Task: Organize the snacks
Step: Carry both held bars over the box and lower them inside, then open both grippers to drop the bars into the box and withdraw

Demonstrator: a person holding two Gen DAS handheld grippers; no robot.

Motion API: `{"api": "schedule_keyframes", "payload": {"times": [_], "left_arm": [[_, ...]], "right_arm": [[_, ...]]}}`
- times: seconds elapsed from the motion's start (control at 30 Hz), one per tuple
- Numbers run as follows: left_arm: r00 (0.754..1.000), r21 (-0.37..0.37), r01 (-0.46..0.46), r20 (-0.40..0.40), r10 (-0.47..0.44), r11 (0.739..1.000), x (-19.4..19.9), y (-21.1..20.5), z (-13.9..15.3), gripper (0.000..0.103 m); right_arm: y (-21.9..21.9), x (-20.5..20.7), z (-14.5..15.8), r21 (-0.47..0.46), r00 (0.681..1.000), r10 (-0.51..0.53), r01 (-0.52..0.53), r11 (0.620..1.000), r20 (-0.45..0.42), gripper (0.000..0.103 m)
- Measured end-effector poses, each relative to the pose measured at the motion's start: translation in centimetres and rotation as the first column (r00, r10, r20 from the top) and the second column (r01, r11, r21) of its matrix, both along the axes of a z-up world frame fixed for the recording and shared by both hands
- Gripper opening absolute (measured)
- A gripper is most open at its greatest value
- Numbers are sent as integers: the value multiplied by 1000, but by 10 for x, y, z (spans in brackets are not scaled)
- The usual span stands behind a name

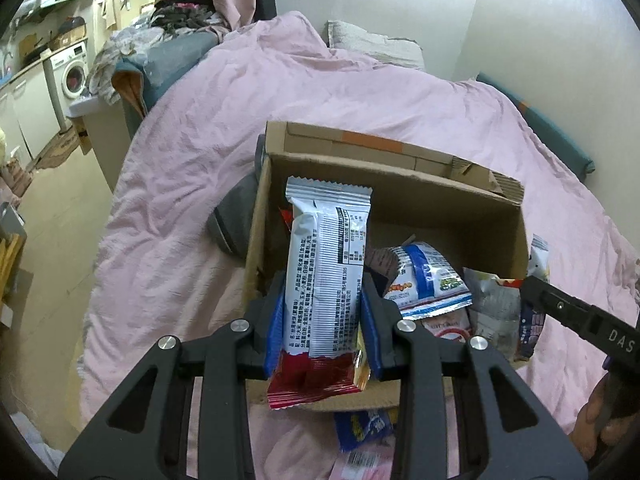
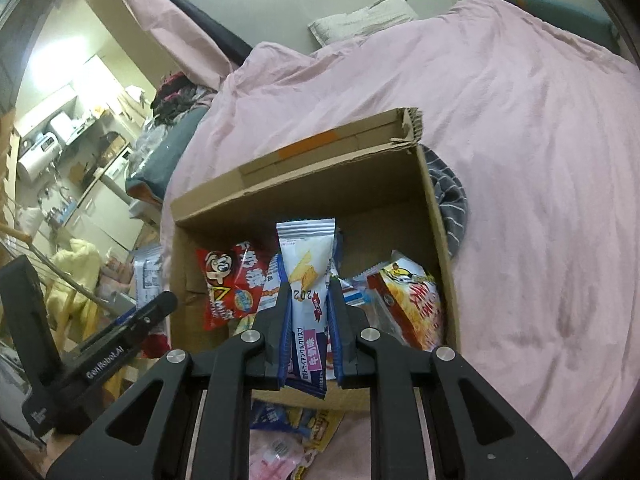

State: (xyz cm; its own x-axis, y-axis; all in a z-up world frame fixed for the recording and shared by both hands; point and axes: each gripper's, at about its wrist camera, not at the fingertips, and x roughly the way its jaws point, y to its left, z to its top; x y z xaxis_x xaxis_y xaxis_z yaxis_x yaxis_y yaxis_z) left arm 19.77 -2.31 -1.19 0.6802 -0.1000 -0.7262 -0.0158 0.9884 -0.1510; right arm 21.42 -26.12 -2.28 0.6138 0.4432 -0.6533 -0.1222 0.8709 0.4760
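Observation:
An open cardboard box (image 1: 400, 200) stands on a pink bed and holds several snack packets (image 1: 428, 284). My left gripper (image 1: 324, 292) is shut on a silver and red snack bar (image 1: 328, 264), held upright over the box's near left corner. My right gripper (image 2: 308, 300) is shut on a white and blue snack stick (image 2: 306, 276), held above the box (image 2: 400, 184) over a red packet (image 2: 230, 280) and an orange noodle packet (image 2: 408, 292). The right gripper also shows at the right edge of the left wrist view (image 1: 560, 304).
More packets lie on the pink duvet (image 1: 240, 112) in front of the box (image 1: 360, 428), also in the right wrist view (image 2: 296, 424). A grey striped cloth (image 2: 452, 204) lies beside the box. A pillow (image 1: 372, 42) sits at the bed's head. A washing machine (image 1: 72, 72) stands far left.

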Motion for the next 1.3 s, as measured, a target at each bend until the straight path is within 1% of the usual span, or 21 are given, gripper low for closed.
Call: {"api": "schedule_keyframes", "payload": {"times": [0.1, 0.17, 0.27, 0.33, 0.53, 0.57, 0.67, 0.73, 0.8, 0.93, 1.2, 1.3], "left_arm": [[1000, -16, -4, -30, 4, 1000, 9, -1, -12, 29], [999, -25, -1, -33, 0, 1000, 13, -1, -14, 29], [998, -64, -20, -58, 17, 998, 19, 5, -19, 30], [998, -57, -29, -54, 26, 998, 20, 5, -20, 30], [999, -46, -38, -39, 36, 998, 24, 5, -19, 30], [998, -50, -36, -45, 34, 998, 25, 5, -20, 30], [995, -81, -27, -96, 19, 996, 28, 6, -27, 30], [995, -73, -21, -100, 14, 997, 27, 4, -29, 30], [996, -48, -12, -90, 8, 999, 25, 1, -29, 30], [997, -27, 5, -80, -8, 1000, 23, -4, -25, 30], [996, -17, 19, -84, -20, 1000, 22, -6, -22, 30], [995, -29, 21, -97, -23, 999, 22, -6, -23, 31]], "right_arm": [[12, 4, -9, -31, 999, 30, -31, 999, -17, 17], [18, 6, -15, -32, 998, 56, -57, 998, -39, 17], [27, 7, -17, -65, 996, 80, -83, 994, -40, 17], [27, 7, -17, -68, 996, 78, -81, 994, -39, 17], [24, 8, -25, -54, 995, 64, -69, 996, -81, 17], [24, 8, -27, -54, 994, 62, -67, 996, -88, 17], [20, 9, -31, -70, 993, 49, -57, 996, -107, 17], [18, 9, -35, -88, 991, 37, -49, 995, -127, 17], [16, 11, -39, -84, 988, 31, -44, 995, -149, 17], [15, 12, -40, -85, 987, 30, -43, 995, -156, 17], [12, 13, -40, -78, 986, 32, -45, 996, -163, 17], [14, 13, -39, -74, 986, 40, -53, 996, -160, 17]]}}
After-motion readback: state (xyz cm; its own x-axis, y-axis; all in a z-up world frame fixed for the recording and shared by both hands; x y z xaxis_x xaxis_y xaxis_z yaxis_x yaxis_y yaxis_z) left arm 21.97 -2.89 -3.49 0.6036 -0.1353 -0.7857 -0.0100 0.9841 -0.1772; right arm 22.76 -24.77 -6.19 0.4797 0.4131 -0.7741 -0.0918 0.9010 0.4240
